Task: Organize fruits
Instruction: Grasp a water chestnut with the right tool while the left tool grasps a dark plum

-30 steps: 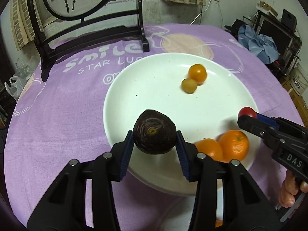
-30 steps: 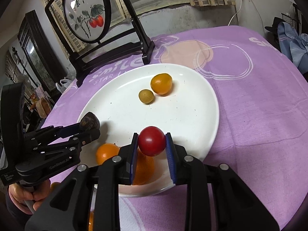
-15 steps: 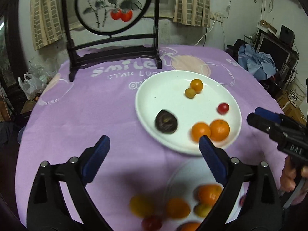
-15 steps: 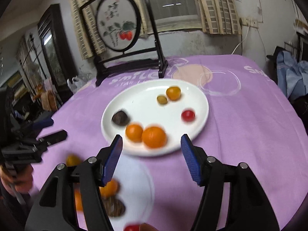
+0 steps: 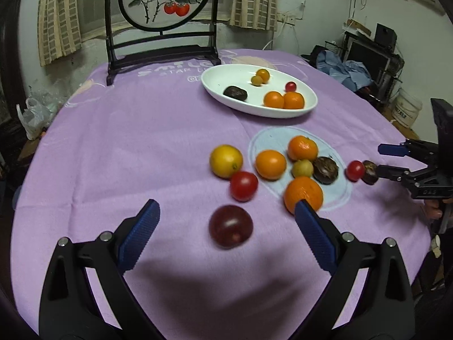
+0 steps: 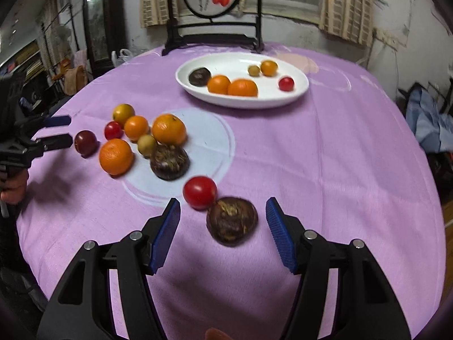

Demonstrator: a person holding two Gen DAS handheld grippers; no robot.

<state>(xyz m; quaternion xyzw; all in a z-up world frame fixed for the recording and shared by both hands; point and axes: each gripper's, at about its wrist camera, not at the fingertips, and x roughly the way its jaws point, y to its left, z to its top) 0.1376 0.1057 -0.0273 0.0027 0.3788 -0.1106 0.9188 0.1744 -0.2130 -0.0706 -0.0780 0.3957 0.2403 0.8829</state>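
Note:
A white plate (image 5: 215, 85) at the far side holds several fruits: two oranges, a dark fruit, a red tomato, two small yellow ones. Loose fruits lie nearer on the purple cloth. My left gripper (image 5: 226, 232) is open, with a dark red plum (image 5: 230, 226) between its fingers on the cloth. My right gripper (image 6: 223, 228) is open around a dark brown fruit (image 6: 232, 221), with a red tomato (image 6: 200, 192) just beyond it. In the left wrist view the right gripper (image 5: 382, 158) shows at the right beside that brown fruit (image 5: 369, 172).
A loose cluster holds oranges (image 5: 303, 194), a yellow fruit (image 5: 226, 161), a red tomato (image 5: 243, 185) and another dark fruit (image 5: 325, 169). A black framed screen stand (image 5: 161, 28) stands at the table's far edge. Clutter surrounds the round table.
Both grippers let go of their fruits on the plate, opened, and pulled back and down to the loose fruits near the table's front.

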